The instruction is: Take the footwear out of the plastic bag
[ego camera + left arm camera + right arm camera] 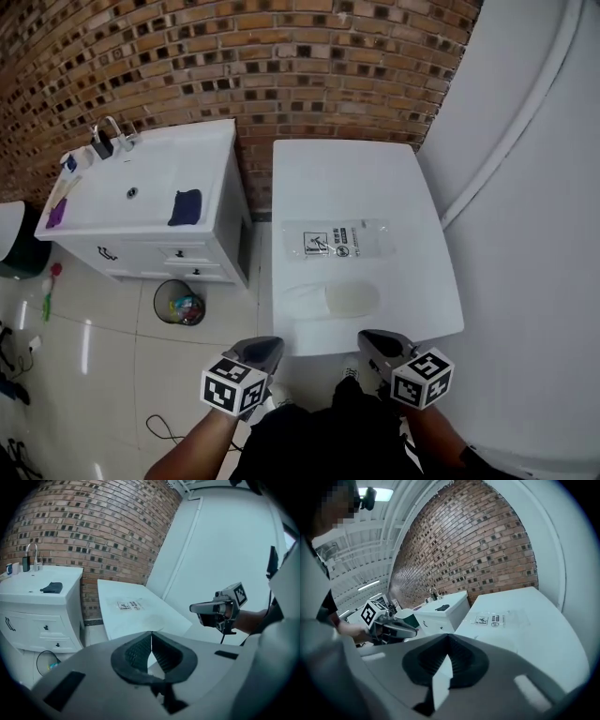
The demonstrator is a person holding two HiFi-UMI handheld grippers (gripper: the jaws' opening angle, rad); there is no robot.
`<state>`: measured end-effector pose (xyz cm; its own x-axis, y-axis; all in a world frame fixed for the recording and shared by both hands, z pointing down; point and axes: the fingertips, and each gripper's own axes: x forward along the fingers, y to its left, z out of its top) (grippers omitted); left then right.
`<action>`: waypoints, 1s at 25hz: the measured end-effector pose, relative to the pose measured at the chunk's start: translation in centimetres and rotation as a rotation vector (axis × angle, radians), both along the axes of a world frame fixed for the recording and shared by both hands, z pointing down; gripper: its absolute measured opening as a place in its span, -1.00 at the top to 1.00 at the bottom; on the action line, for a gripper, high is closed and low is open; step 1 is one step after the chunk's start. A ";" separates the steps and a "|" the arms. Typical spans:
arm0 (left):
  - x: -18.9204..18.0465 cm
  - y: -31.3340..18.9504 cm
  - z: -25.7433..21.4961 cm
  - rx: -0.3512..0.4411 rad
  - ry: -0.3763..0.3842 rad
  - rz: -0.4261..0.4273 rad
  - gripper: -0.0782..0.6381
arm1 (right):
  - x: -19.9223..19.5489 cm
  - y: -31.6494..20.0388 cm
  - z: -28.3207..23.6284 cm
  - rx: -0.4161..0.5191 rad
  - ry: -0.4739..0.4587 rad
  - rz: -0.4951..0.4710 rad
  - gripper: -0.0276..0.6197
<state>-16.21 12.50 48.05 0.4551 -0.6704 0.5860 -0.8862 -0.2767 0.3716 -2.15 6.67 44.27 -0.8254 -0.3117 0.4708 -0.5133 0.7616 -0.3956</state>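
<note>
A clear plastic bag [339, 239] with printed labels lies flat in the middle of the white table [412, 187]. Nearer the table's front edge rests a pale, flat slipper [343, 298], outside the bag. Both grippers hang in front of the table's near edge, off the tabletop. My left gripper [256, 351] is shut with nothing in it, and my right gripper [380, 344] is likewise shut and empty. The left gripper view shows its jaws [151, 641] meeting, the bag [130, 605] beyond and the right gripper [212, 608] alongside. The right gripper view shows touching jaws [449, 647] and the bag [497, 619].
A white washbasin cabinet [141, 202] with a tap [111, 133] and a dark blue cloth [185, 207] stands left of the table. A waste bin [178, 303] sits on the tiled floor before it. Behind is a brick wall [281, 56]; a white wall [534, 216] runs along the right.
</note>
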 end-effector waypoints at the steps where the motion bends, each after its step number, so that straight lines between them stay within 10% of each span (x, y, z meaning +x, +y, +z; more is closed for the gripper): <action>1: -0.2 0.1 0.0 -0.003 0.005 0.005 0.76 | 0.1 0.5 -0.3 0.008 0.007 0.006 0.91; 25: 5.2 -2.9 -2.0 0.043 -0.017 -0.158 0.76 | 1.7 -2.1 0.3 0.013 0.020 -0.253 0.91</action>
<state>-10.98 9.59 46.08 0.3317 -0.7578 0.5619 -0.9262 -0.1485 0.3465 -0.45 4.60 44.55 -0.8685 -0.1021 0.4850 -0.3129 0.8719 -0.3767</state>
